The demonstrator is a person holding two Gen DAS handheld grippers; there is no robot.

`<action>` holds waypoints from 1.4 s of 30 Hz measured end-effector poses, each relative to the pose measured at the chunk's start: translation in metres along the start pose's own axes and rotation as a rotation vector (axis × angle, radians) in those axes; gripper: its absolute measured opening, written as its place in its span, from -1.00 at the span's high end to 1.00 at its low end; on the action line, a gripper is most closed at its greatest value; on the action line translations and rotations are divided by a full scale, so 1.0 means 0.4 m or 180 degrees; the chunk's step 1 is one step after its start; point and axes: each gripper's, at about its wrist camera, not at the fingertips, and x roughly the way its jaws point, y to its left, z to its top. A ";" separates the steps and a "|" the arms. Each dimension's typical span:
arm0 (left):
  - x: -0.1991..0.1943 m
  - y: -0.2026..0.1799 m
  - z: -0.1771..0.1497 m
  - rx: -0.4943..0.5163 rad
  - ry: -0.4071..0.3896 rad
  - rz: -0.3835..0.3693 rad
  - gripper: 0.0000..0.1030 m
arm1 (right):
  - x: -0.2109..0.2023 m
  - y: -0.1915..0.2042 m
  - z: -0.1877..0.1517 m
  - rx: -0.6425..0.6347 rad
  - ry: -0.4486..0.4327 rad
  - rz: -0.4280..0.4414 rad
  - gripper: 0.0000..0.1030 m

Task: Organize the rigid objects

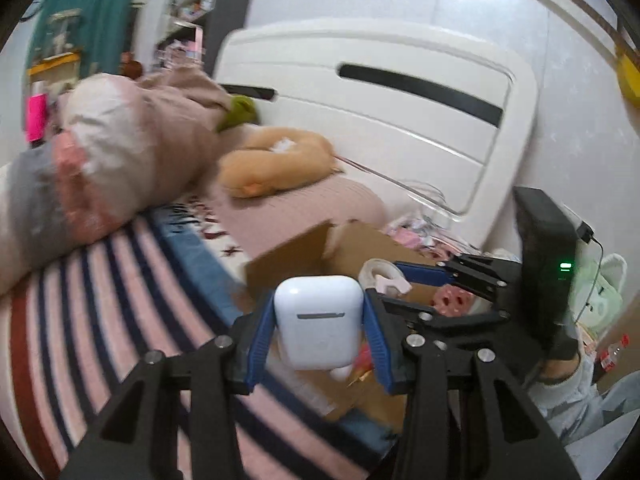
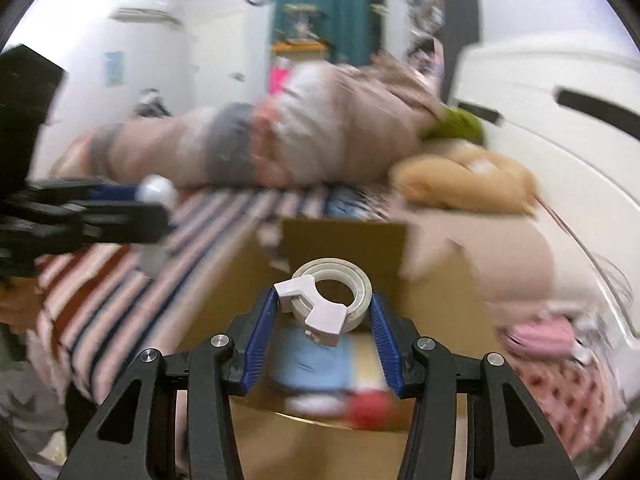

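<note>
My left gripper [image 1: 320, 312] is shut on a white earbud case [image 1: 318, 320] and holds it above the near edge of an open cardboard box [image 1: 296, 256] on the bed. My right gripper [image 2: 324, 304] is shut on a white tape roll with a dispenser clip [image 2: 330, 292], held over the same box [image 2: 344, 240]. In the left wrist view the right gripper [image 1: 400, 276] and its tape roll [image 1: 380, 274] show to the right. In the right wrist view the left gripper [image 2: 132, 204] shows at the left with the case [image 2: 158, 190].
The box holds a blue item [image 2: 312, 364] and a red one [image 2: 368, 404]. A striped bedspread [image 1: 100, 300], bundled bedding [image 1: 120, 152], an orange plush toy [image 1: 276, 160] and a white headboard [image 1: 380, 112] surround it. A pink pouch [image 2: 540, 336] lies right of the box.
</note>
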 end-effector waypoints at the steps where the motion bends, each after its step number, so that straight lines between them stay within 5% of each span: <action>1: 0.036 -0.017 0.011 0.0021 0.0078 -0.0040 0.23 | 0.004 -0.021 -0.006 0.0011 0.0035 -0.0044 0.15; 14: 0.206 -0.052 -0.012 0.0125 0.0684 -0.0142 0.22 | 0.072 -0.121 -0.039 0.0059 0.0088 0.0080 0.05; 28: 0.163 -0.048 -0.013 0.0108 0.0552 -0.0193 0.20 | 0.065 -0.131 -0.039 0.0135 0.0042 0.0152 0.00; 38: 0.016 -0.021 -0.019 -0.0091 0.0080 0.0313 -0.63 | 0.015 -0.092 0.003 -0.0094 -0.0060 0.0525 -0.23; 42: -0.063 -0.004 -0.028 -0.0200 -0.0177 0.0750 -0.89 | -0.024 -0.056 0.039 -0.0285 -0.0212 0.0734 -0.59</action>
